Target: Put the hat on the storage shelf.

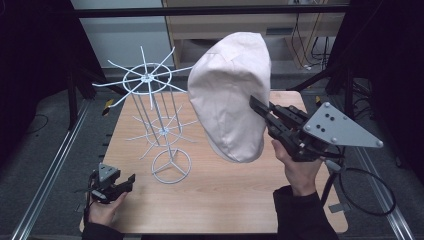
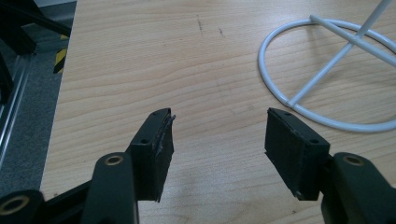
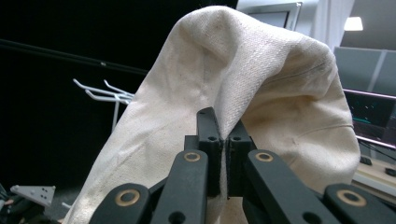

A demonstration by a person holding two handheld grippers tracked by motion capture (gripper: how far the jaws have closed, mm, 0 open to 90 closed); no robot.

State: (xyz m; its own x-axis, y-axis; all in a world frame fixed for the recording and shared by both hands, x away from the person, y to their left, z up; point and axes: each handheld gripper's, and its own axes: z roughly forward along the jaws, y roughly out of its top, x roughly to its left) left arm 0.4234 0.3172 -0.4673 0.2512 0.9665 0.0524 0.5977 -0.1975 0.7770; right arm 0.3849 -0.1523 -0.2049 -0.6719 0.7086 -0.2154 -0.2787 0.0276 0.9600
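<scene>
Pale wood-grain worktop (image 1: 230, 200) carries everything here, with dark floor and metal rails around it. Nearest the person, the left gripper (image 1: 131, 179) rests low at the front left corner, its jaws standing wide apart with nothing between them, as the left gripper view confirms with bare board under the pads. Just beyond it stands the white wire hat rack (image 1: 159, 120); its ring base (image 2: 327, 74) sits flat on the board, and thin spokes fan out from two hubs up the stem.

On the other side, the right gripper (image 1: 255, 104) is held up off the worktop, jaws pinched tight on the edge of a cream flat cap (image 1: 231, 95). The cap (image 3: 243, 84) hangs in the air to the right of the rack's top tier, apart from the spokes, the cloth drooping to either side of the pinch.

Risks, as I judge them: the hold is on a thin fold of fabric near the rim (a small bite for a floppy thing), so a quick swing could let it slide out. The cap also hides the spokes from the right gripper's camera, so the cloth may snag on a tip. A sideways push on a spoke could tip the light rack, which the idle left gripper isn't steadying.
</scene>
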